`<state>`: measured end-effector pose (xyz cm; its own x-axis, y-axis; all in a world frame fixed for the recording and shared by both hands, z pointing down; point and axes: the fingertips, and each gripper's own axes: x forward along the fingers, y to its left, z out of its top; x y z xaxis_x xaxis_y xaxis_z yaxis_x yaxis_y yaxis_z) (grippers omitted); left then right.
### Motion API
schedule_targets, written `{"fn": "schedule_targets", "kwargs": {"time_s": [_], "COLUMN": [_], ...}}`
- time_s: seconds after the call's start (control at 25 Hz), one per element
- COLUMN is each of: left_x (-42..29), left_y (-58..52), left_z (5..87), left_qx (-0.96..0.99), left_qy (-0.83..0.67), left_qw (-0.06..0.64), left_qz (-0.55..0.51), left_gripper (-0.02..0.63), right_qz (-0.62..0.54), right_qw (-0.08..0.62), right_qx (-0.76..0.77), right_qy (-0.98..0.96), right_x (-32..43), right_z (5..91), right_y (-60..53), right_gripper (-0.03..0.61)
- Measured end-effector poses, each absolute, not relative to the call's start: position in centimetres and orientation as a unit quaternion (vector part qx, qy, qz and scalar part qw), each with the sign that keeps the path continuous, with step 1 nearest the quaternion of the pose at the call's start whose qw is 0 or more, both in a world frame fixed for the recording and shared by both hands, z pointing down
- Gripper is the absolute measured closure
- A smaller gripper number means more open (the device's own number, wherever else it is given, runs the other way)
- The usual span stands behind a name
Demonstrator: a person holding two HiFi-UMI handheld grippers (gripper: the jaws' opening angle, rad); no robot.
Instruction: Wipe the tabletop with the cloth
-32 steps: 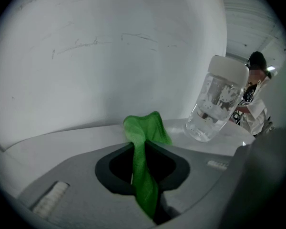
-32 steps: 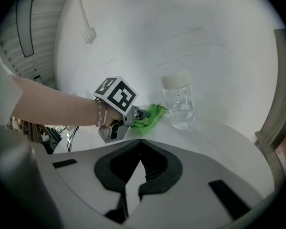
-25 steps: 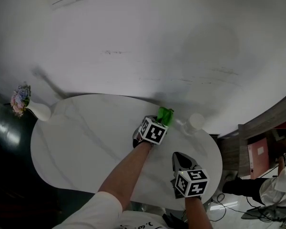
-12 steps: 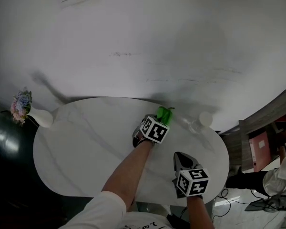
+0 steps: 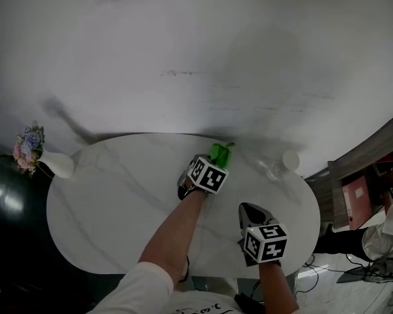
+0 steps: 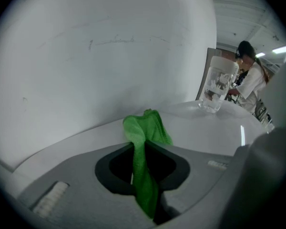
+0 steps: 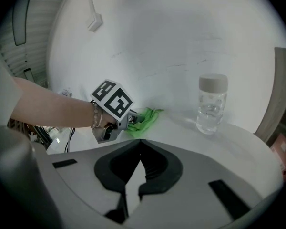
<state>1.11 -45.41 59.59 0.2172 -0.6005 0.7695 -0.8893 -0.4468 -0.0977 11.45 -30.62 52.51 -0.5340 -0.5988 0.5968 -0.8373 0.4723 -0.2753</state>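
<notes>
Clamped between the shut jaws of the left gripper (image 6: 144, 175): a bright green cloth (image 6: 146, 128), bunched and creased; pressed onto the white marbled tabletop (image 5: 111, 201) near its far edge, apart from a lidded glass jar (image 7: 211, 104); largely hidden behind the marker cube in the head view; right gripper (image 7: 136, 175) closed on nothing, above the near edge.

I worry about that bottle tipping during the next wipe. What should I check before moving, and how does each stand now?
1. The green cloth is clamped in the left gripper: ok.
2. The green cloth touches the table: ok.
3. The bottle is upright, apart from the cloth: ok.
4. The right gripper is shut, empty, clear of the bottle: ok.
5. The vase stands far off at the table's left end: ok.
6. Cloth damp enough: cannot tell.
</notes>
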Motion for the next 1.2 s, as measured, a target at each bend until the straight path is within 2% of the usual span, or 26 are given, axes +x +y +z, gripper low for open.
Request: {"fn": "schedule_targets", "kwargs": {"time_s": [1.2], "left_x": [-10.6], "left_y": [-44.6], "left_z": [59.4], "left_qx": [0.754], "left_qy": [-0.495], "left_qw": [0.17], "left_qz": [0.397], "left_gripper": [0.551], "right_qz": [0.268], "right_qw": [0.245], "right_qx": [0.419], "right_qy": [-0.832], "right_x": [0.6], "right_z": [52.6], "right_y": [-29.7], "right_gripper": [0.577]}}
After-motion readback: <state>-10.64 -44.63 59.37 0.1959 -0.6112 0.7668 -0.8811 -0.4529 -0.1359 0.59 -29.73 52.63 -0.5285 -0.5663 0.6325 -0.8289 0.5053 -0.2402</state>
